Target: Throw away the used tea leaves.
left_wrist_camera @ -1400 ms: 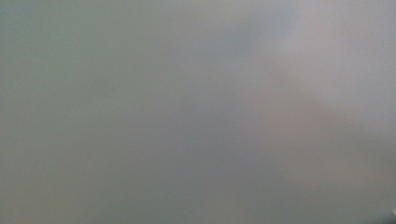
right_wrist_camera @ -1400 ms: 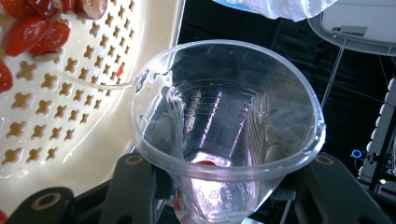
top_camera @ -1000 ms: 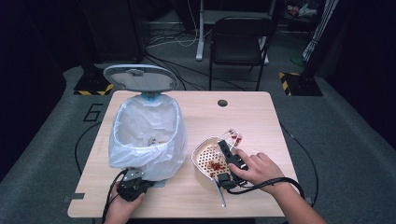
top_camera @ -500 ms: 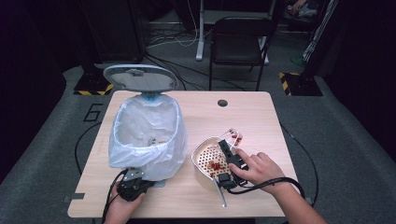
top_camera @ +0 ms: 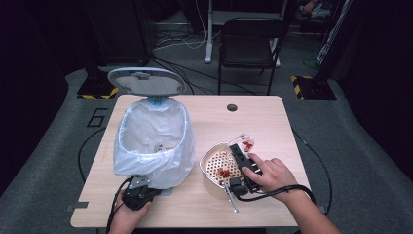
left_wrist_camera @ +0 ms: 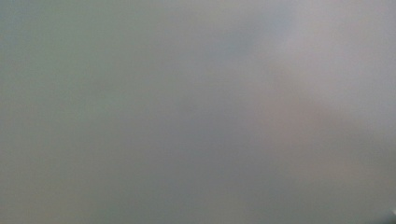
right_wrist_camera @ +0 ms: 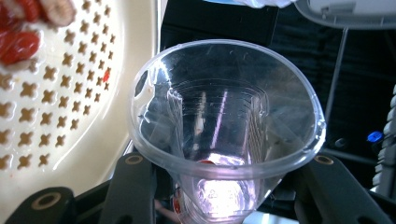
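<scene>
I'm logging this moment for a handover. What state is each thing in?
Bin: lid up, lined with a bag, some scraps inside.
Strainer: upright on the table, red food bits in it.
Cup: clear, held tipped beside the strainer, nearly empty, a red bit inside.
Right gripper: shut on the cup.
Left gripper: at the bag's near side, shut; what it holds is hidden.

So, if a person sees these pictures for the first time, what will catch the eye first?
Probably the big white-bagged bin with its lid up, on the table's left half. Next, the cream perforated strainer with red food scraps, right of the bin. In the right gripper view, the right gripper clamps a clear plastic cup beside that strainer.
</scene>
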### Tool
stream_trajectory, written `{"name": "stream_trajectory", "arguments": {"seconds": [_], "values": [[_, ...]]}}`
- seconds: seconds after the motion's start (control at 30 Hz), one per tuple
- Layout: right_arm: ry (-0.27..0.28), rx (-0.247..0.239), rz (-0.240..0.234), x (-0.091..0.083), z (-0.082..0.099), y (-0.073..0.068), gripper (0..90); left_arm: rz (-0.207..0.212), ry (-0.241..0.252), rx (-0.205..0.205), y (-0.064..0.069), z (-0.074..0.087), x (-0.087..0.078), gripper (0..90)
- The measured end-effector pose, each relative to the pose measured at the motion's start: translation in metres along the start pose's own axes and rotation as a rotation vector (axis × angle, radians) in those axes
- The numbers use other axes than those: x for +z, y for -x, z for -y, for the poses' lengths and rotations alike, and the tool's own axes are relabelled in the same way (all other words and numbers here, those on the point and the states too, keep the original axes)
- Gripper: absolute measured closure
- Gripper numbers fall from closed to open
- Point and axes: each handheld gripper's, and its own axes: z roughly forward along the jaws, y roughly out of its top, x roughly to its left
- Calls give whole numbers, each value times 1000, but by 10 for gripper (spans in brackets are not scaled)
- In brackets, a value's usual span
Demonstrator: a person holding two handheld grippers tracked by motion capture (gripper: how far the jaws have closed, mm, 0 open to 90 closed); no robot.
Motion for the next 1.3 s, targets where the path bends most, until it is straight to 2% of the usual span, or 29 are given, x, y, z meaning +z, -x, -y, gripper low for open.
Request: {"name": "stream_trajectory", "arguments": {"seconds": [0.03, 0.07, 0.1, 0.17, 0.2, 0.23, 0.33, 0.37, 0.4, 0.53, 0.7, 0.93, 1.03, 1.07, 1.17, 1.2, 1.3], "values": [[1, 21, -2, 0, 0, 1, 542, 0, 0, 0, 0, 0, 0, 900], [10, -1, -8, 0, 1, 4, 542, 0, 0, 0, 0, 0, 0, 900], [2, 45, -10, -1, 1, 2, 541, 0, 0, 0, 0, 0, 0, 900], [0, 57, -22, -1, 2, 4, 541, 0, 0, 0, 0, 0, 0, 900], [-3, 101, -27, -1, 3, 3, 541, 0, 0, 0, 0, 0, 0, 900], [4, 97, -36, -1, 3, 5, 541, 0, 0, 0, 0, 0, 0, 900], [-5, 207, -58, -2, 6, 8, 541, 0, 0, 0, 0, 0, 0, 900], [-5, 207, -58, -2, 6, 8, 541, 0, 0, 0, 0, 0, 0, 900], [8, 268, -71, -2, 9, 14, 541, 0, 0, 0, 0, 0, 0, 900], [17, 399, -100, -3, 15, 25, 540, 0, 0, -1, 0, 0, 0, 900], [38, 596, -147, -3, 24, 39, 539, 0, 0, 0, 0, 0, 0, 900], [69, 811, -207, 0, 36, 46, 539, 0, 0, 0, 0, 0, 0, 900], [91, 920, -246, 1, 41, 49, 539, 0, 0, 0, 0, 0, 0, 900], [91, 920, -246, 1, 41, 49, 539, 0, 0, 0, 0, 0, 0, 900], [111, 1027, -278, 1, 47, 54, 539, 0, 0, 0, 0, 0, 0, 900], [119, 1075, -296, 2, 51, 56, 539, -1, -1, -3, 0, 0, 0, 900], [132, 1146, -324, 3, 55, 57, 539, -2, -6, 0, 0, 0, -1, 900]]}}
